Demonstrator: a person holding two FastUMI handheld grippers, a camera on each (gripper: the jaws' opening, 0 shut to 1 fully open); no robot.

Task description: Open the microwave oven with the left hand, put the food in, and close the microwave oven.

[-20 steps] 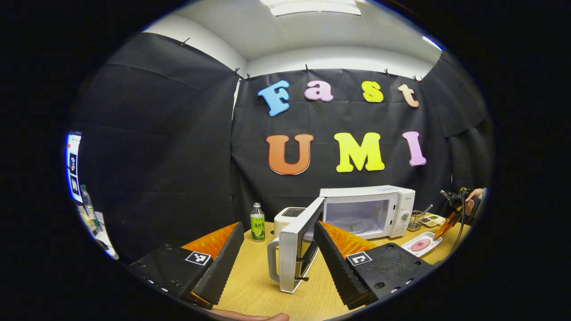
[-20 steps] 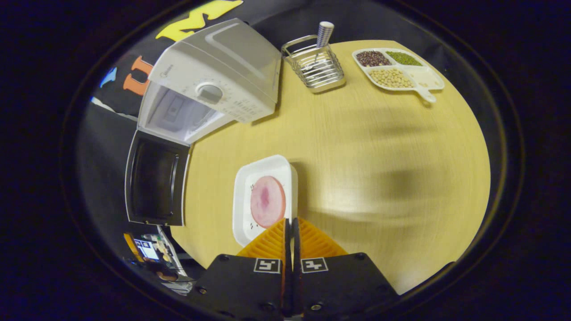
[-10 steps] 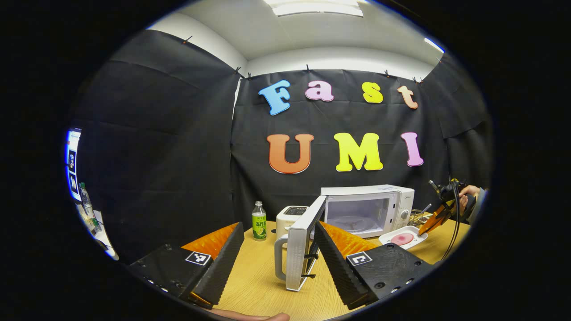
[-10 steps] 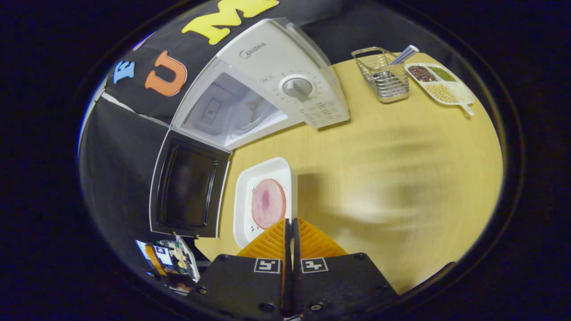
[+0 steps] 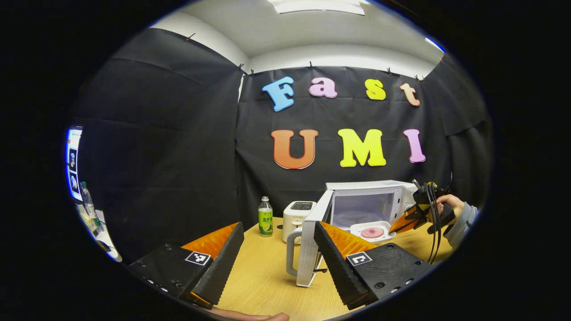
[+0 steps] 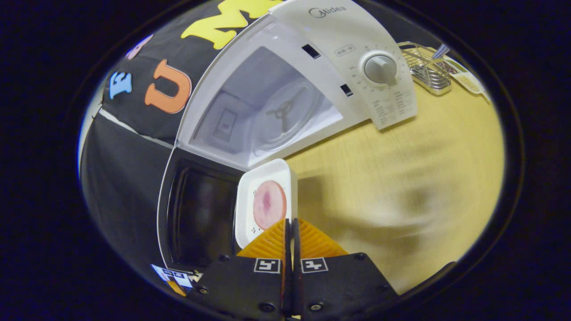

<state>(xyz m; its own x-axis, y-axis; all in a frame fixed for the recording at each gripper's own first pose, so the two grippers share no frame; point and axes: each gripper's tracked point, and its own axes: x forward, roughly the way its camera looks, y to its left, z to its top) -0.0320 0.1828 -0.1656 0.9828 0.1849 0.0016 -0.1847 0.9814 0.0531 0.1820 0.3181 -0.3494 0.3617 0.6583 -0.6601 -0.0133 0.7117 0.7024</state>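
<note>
The white microwave (image 5: 370,196) stands on the wooden table with its door (image 5: 308,249) swung wide open. My left gripper (image 5: 278,226) is open, and the door's edge and handle stand just ahead between its fingers. My right gripper (image 6: 290,220) is shut on the near rim of a white plate (image 6: 250,196) that carries a round pink slice of food (image 6: 269,205). The plate hangs above the table at the mouth of the microwave cavity (image 6: 250,111), whose glass turntable (image 6: 285,113) is bare. The left gripper view shows the plate (image 5: 372,232) held by the right gripper (image 5: 403,223) and a hand (image 5: 446,205).
A green bottle (image 5: 265,221) and a white toaster (image 5: 298,214) stand left of the microwave. A wire basket (image 6: 428,67) and a divided dish of beans (image 6: 468,80) sit to the right, past the control dial (image 6: 380,69). The inside of the open door (image 6: 200,218) lies left of the plate.
My right gripper has lifted the plate off the table and carried it to the microwave's opening. My left gripper stays open and has shifted slightly.
</note>
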